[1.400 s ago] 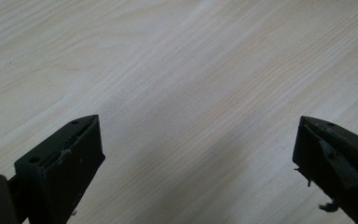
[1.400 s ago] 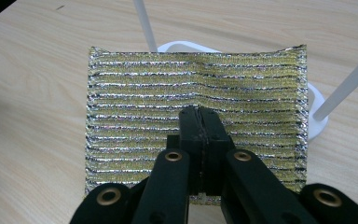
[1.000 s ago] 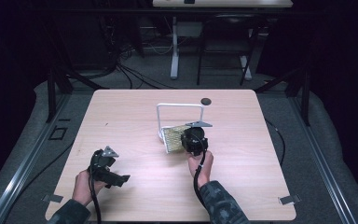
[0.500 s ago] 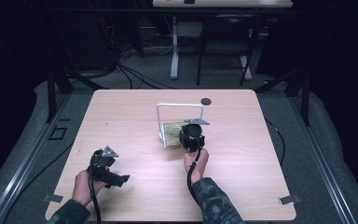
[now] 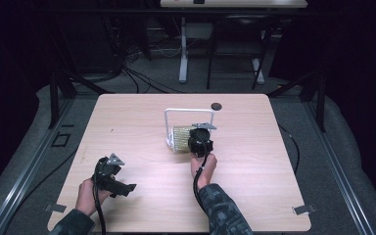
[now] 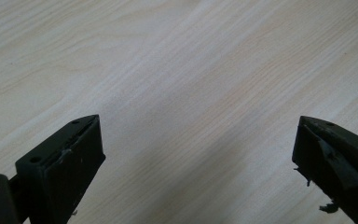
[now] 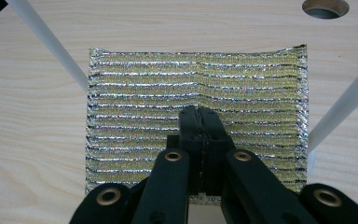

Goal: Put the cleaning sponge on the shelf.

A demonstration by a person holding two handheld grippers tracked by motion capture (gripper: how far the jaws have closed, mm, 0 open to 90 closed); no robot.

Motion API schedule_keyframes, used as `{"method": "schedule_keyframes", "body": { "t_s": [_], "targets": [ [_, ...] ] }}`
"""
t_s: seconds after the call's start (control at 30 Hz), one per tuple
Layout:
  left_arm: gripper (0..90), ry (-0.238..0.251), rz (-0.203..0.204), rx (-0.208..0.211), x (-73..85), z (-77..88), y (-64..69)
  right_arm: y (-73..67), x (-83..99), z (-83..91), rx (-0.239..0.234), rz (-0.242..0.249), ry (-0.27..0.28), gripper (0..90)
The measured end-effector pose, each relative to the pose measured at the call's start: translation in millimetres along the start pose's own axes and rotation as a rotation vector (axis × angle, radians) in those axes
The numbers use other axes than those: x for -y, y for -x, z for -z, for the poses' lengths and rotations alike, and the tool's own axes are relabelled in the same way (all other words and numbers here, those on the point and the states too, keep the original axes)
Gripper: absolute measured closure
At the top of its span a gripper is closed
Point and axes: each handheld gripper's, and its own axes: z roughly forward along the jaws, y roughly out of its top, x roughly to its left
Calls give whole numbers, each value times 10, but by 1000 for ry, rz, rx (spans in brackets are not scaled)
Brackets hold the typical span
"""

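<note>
A glittery gold-and-silver striped pad (image 7: 196,93) lies flat on the wooden table (image 5: 127,127), inside the foot of a white wire frame (image 5: 188,110). My right gripper (image 7: 199,113) points down onto the middle of the pad with its jaws pressed together. The stripes pucker just beyond the tips, so a pinch of the pad sits between them. In the high view the right gripper (image 5: 199,138) covers the pad's (image 5: 178,138) right half. My left gripper (image 6: 196,154) hangs open over bare wood at the near left (image 5: 120,182), holding nothing.
The frame's white rods (image 7: 46,46) rise on both sides of the pad, close to the right gripper. A dark round hole (image 5: 217,105) sits in the tabletop just behind the frame. Cables trail from both grippers toward the near edge.
The right hand has pushed forward, away from the person, and the pad has shifted a little farther under the frame with it. The left gripper has stayed put.
</note>
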Motion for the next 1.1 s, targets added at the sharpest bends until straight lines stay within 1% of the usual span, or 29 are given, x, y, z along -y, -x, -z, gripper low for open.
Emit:
{"method": "schedule_keyframes", "body": {
  "t_s": [0.17, 0.2, 0.3, 0.37, 0.47, 0.57, 0.7, 0.93, 1.1],
  "targets": [
    [20, 0, 0, -3, 3, -3, 5, -23, -24, -56, 9, -2, -11, 900],
    [20, -3, -1, -3, 4, -4, 5, -44, -29, -96, 13, -4, -13, 900],
    [20, 0, -2, -1, 5, 0, 5, -48, -32, -128, 20, -11, -20, 900],
    [20, -2, -3, 4, 8, 3, 0, -53, -32, -183, 31, -19, -27, 900],
    [20, -9, -6, 5, 10, -4, 5, -65, -36, -223, 34, -22, -37, 900],
    [20, -15, -10, 14, 11, -10, 7, -78, -34, -264, 36, -30, -43, 900],
    [26, -15, -10, 10, 12, -14, 7, -91, -22, -295, 36, -34, -45, 899],
    [34, -15, -9, 14, 12, -15, 9, -104, -13, -321, 48, -13, -52, 891],
    [34, -15, -11, 14, 9, -17, 9, -104, 0, -340, 45, -8, -55, 887]
  ]
}}
